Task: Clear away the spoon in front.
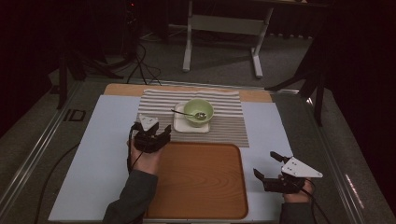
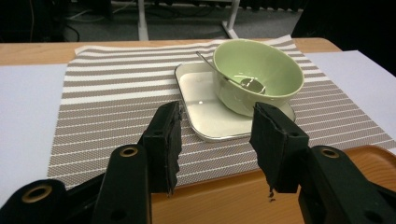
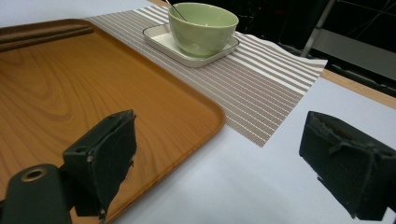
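Bowl (image 2: 258, 74) (on plate (image 2: 208, 112)) just beyond left tongs (image 2: 217, 144).

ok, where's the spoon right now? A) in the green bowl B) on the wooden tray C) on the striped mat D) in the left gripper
A: the spoon lies inside the green bowl, its handle leaning over the rim, and the bowl stands on the white plate.

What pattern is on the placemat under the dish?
Brown and white stripes on the placemat, clearest in the left gripper view.
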`<control>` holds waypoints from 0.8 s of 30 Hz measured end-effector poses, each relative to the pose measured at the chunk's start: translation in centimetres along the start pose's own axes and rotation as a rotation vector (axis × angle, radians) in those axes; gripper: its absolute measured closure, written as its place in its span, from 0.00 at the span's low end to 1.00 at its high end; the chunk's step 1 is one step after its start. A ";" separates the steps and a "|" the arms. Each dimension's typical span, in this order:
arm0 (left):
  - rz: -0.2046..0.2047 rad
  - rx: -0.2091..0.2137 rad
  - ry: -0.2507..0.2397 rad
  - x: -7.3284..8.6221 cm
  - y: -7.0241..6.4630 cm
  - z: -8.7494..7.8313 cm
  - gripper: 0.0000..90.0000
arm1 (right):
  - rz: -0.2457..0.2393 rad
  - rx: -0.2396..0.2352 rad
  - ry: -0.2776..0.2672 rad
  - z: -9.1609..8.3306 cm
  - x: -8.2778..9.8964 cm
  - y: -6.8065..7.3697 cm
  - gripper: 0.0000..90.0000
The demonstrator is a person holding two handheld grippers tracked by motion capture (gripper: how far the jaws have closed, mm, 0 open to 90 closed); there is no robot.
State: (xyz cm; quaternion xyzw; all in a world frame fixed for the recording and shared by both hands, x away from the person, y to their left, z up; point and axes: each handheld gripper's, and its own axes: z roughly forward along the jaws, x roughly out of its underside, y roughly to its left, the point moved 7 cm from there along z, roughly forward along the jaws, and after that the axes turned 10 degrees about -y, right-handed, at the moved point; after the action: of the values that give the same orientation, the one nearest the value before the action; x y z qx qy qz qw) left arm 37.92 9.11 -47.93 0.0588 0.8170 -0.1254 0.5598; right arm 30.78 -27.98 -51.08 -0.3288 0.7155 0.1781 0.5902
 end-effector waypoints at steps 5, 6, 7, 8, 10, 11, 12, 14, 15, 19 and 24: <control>0.012 0.005 0.004 -0.1 -0.2 0.7 0.60 | 0.001 0.001 -0.001 0.0 0.0 0.0 0.12; 0.013 0.005 0.000 -0.2 -0.3 0.8 0.60 | 0.001 0.000 0.000 0.0 0.0 0.0 0.12; 0.014 0.007 -0.002 -0.3 -0.3 0.9 0.60 | 0.001 0.000 0.001 0.0 0.0 0.0 0.12; 0.013 0.007 -0.003 -0.3 -0.4 1.0 0.60 | 0.001 0.000 0.001 0.0 0.0 0.0 0.12; 0.009 0.007 -0.004 -0.4 -0.4 1.3 0.60 | 0.001 0.001 -0.001 0.0 0.0 0.0 0.12; 0.013 0.005 -0.004 -0.5 -0.4 1.4 0.60 | 0.001 0.001 -0.001 0.0 0.0 0.0 0.12; 0.016 0.004 -0.006 -0.6 -0.3 1.6 0.60 | 0.001 0.000 -0.001 0.0 0.0 0.0 0.12; 0.015 0.004 -0.011 -0.9 -0.3 2.0 0.60 | 0.000 -0.001 0.000 0.0 0.0 0.0 0.12; 0.011 0.007 -0.009 -1.0 -0.4 2.2 0.60 | 0.000 -0.001 -0.001 0.0 0.0 0.0 0.12; 0.007 0.022 -0.003 -1.0 -0.5 3.3 0.60 | 0.002 0.000 0.002 0.0 0.0 0.0 0.12; 0.017 0.026 0.008 -1.0 -0.4 4.4 0.60 | 0.000 -0.001 0.002 0.0 0.0 0.0 0.12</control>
State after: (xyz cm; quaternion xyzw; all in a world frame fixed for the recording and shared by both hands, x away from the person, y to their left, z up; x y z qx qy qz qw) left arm 42.16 7.59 -48.47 0.0734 0.8170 -0.1308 0.5569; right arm 30.80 -28.00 -51.11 -0.3293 0.7159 0.1784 0.5893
